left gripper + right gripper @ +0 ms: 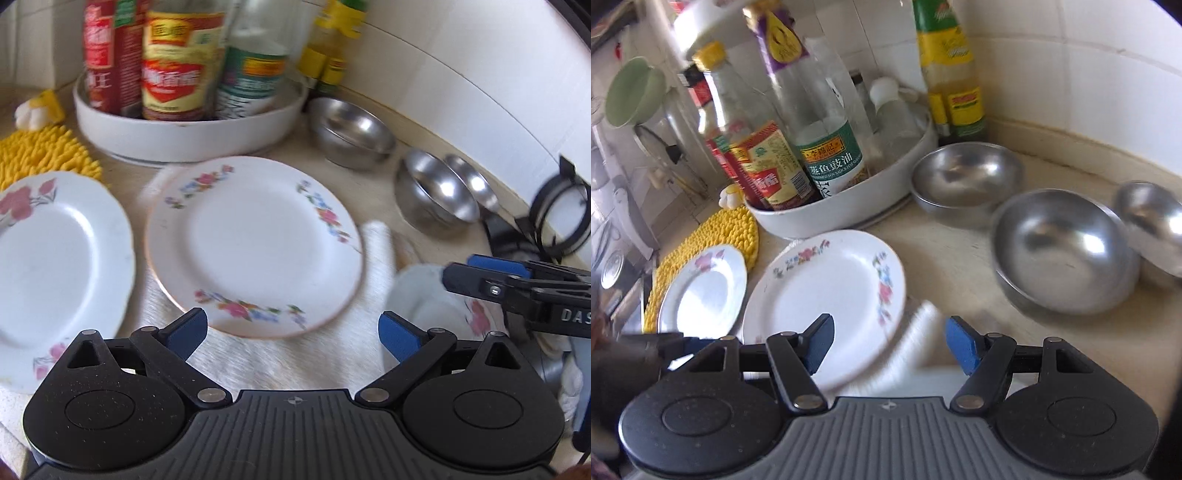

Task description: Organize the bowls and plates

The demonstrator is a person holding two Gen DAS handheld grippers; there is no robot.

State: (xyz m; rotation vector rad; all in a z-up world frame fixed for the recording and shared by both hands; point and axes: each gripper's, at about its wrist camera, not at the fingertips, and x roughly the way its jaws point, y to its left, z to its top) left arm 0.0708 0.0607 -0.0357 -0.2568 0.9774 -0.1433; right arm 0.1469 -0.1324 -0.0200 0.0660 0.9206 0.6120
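Left wrist view: the left gripper (pixel 291 332) hangs with its blue-padded jaws spread wide and empty, just short of the near rim of the round white plate with small multicoloured flowers (pixel 255 243), which lies on a white cloth (pixel 258 362). To its left sits a second white plate with pink blossoms (pixel 55 266), partly on a yellow knobbly mat (pixel 44 151); three steel bowls (pixel 351 129) stand along the tiled wall. The right gripper (pixel 454 277) shows at the right edge, over a white floral dish (pixel 424 306) — how far its jaws stand apart I cannot tell here.

Right wrist view: the right gripper (pixel 890 347) is wide open, holding nothing, above the same flowered plate's (pixel 827 295) near edge and the cloth (pixel 919 332).

The step looks like taking the flowered plate to stack it with the pink one. Best done by sliding one pad under the raised rim, closing firmly — glazed china is slippery — and lifting level, clear of the white round tray of sauce bottles (pixel 849 206)
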